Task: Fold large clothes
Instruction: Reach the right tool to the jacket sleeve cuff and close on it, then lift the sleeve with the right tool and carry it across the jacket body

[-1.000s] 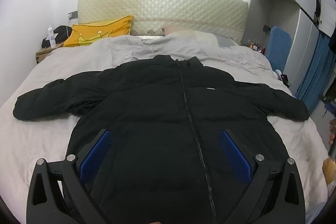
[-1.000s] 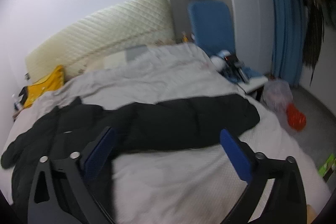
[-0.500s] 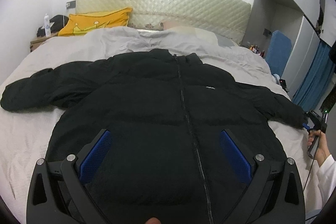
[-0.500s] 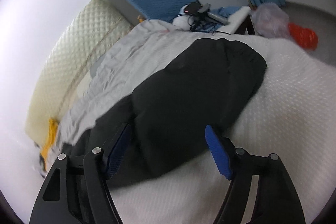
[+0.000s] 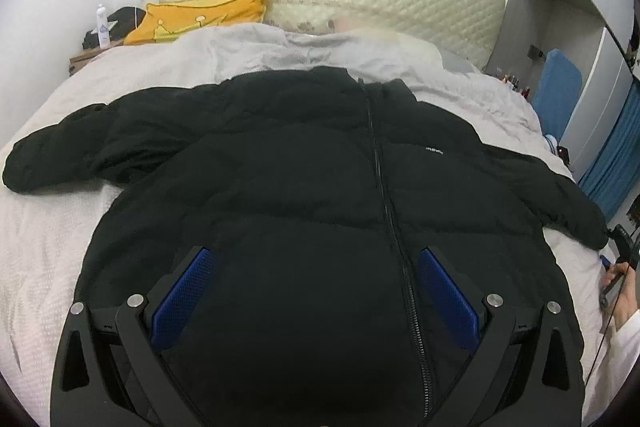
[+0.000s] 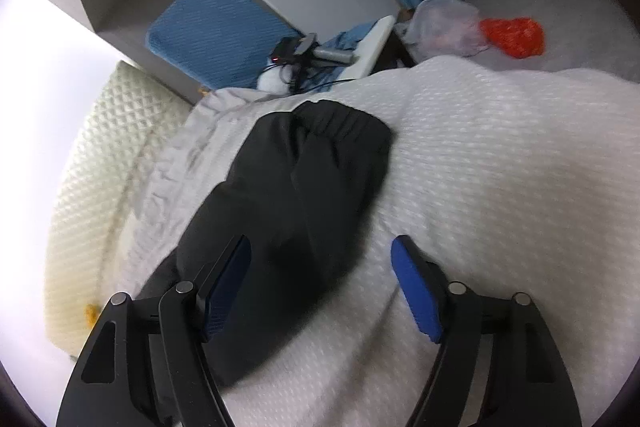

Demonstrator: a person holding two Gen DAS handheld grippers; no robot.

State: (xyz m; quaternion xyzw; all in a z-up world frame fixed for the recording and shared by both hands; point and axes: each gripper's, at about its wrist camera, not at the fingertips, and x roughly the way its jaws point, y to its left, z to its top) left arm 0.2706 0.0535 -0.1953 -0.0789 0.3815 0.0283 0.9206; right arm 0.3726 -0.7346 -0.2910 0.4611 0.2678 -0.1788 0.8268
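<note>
Between the spread blue pads of the left gripper (image 5: 316,279) one black puffer jacket (image 5: 320,187) is seen, zipped and laid flat on the white bedspread (image 5: 36,247) — a small white chest logo is too small to read. Over its sleeve (image 6: 296,187) the right gripper (image 6: 320,267) is held apart, empty.

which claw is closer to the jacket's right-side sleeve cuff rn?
Right. The right claw hangs open directly over that sleeve, just short of its cuff. The left claw is open above the jacket's lower front, well away.
</note>
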